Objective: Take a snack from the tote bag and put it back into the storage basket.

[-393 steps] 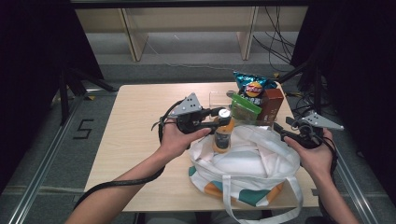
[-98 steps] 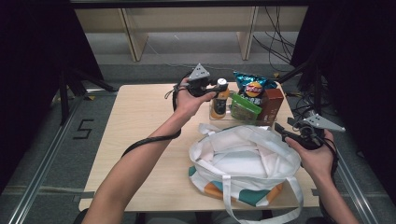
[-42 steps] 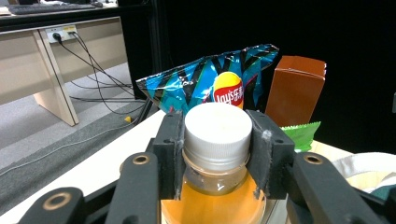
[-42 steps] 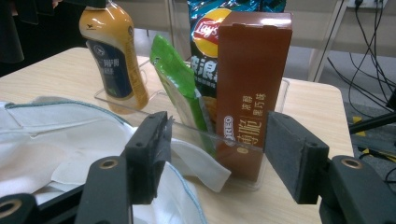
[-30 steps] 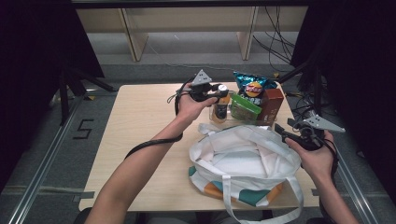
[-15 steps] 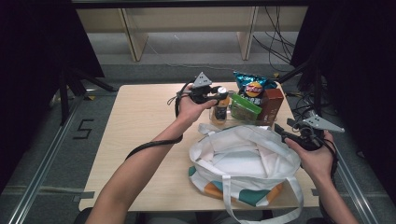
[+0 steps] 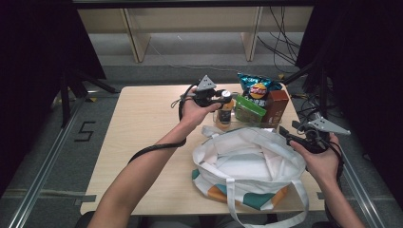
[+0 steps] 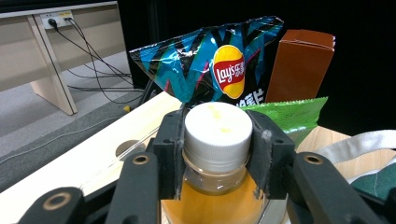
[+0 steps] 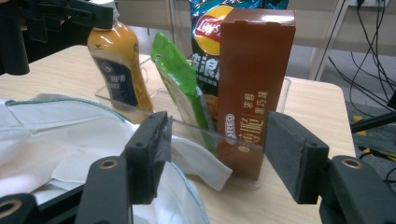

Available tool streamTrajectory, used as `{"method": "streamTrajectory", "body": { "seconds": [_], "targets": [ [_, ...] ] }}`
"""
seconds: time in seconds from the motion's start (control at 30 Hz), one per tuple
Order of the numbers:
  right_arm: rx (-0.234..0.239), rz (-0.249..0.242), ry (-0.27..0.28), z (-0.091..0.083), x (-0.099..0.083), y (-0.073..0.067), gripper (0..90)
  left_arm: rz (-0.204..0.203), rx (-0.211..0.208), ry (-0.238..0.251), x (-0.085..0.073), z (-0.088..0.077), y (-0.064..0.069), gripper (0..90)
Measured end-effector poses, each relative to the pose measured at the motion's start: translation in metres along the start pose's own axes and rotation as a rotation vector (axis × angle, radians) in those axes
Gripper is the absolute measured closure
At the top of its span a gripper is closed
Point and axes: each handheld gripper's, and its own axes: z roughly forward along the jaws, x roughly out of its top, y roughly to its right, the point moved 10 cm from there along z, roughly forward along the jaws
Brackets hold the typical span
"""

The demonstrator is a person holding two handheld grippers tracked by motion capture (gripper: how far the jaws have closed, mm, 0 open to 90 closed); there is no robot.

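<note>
left gripper (image 7: 215, 96) clamped on white cap of amber plastic drink bottle (image 7: 225, 113), standing in clear tray (image 9: 243, 142) at desk's far edge | right gripper (image 9: 212, 151) open, empty, by white cloth bag (image 7: 247, 164) | keep bottle upright; release only once seated

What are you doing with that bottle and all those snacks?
A person works at a table with a hand-held gripper in each hand. The left hand-held gripper is clamped on the white cap of a bottle of orange drink, which stands in a clear tray beside a green packet, a blue chip bag and a brown box. The right hand-held gripper waits with its jaws open by the open white tote bag.
</note>
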Motion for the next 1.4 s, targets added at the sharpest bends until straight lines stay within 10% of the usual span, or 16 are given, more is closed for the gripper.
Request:
{"method": "streamTrajectory", "body": {
  "seconds": [1.4],
  "targets": [
    [0.023, -0.001, -0.034, -0.001, -0.003, -0.003, 41.4, -0.014, 0.002, -0.029, -0.016, 0.005, -0.001, 58.8]
  ]
}}
